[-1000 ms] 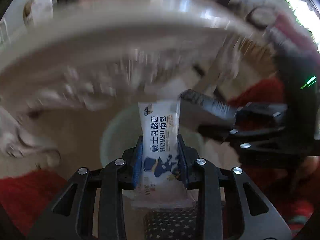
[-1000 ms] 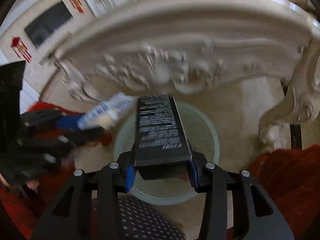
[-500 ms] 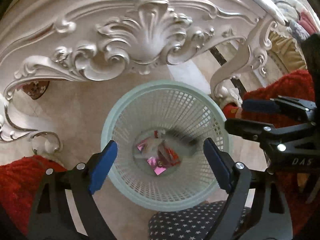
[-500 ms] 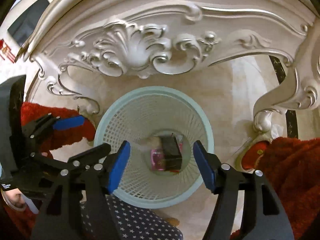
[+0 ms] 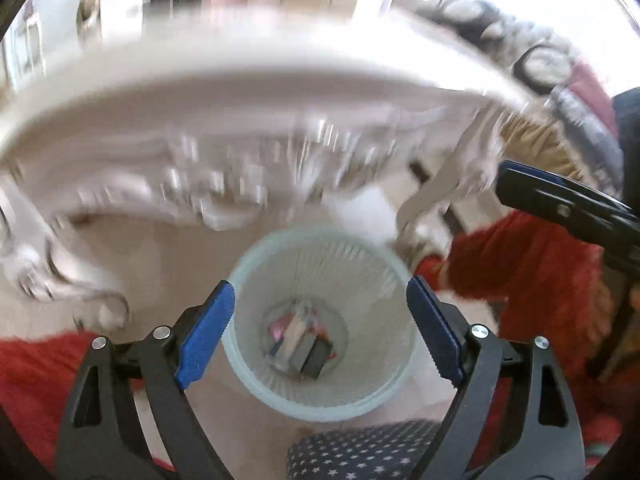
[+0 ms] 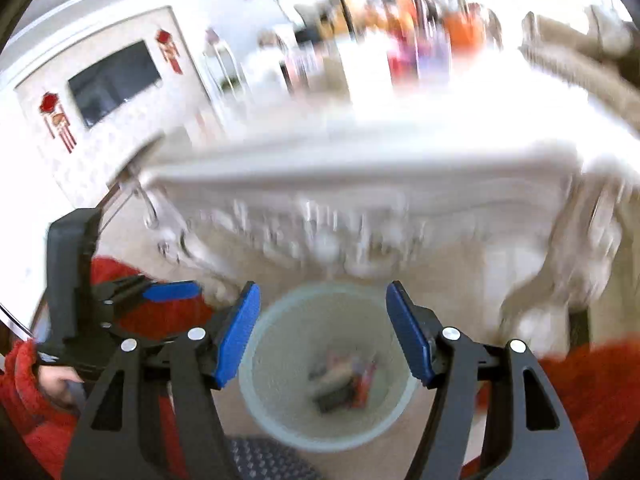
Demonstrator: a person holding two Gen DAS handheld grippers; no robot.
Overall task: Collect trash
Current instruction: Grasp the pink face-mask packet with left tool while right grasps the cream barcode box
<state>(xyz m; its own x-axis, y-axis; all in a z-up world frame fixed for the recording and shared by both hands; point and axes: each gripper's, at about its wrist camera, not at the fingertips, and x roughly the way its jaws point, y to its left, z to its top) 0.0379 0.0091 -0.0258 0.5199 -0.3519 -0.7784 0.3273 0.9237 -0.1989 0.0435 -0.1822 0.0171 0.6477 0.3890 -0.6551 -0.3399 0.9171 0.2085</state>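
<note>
A pale green mesh bin (image 5: 256,272) stands on the floor below both grippers, seen again as the bin (image 6: 260,364) in the right wrist view. At its bottom lies a heap of trash (image 5: 302,342), with a dark box and bright wrappers among it, blurred as the trash (image 6: 344,384) from the right. My left gripper (image 5: 320,330) hangs above the bin, open, nothing between its blue pads. My right gripper (image 6: 322,334) is also open and empty over the bin. Each gripper shows at the edge of the other's view.
An ornate white carved table (image 5: 200,128) arches over the far side of the bin, its curved leg (image 5: 436,200) close to the bin's right. Red fleecy sleeves (image 5: 532,276) flank both sides. A star-patterned dark cloth (image 5: 360,452) lies at the near edge.
Both grippers let go: the white bread wrapper and the dark box dropped into the bin. Since then both grippers have risen and tilted up, so the bin looks smaller and lower.
</note>
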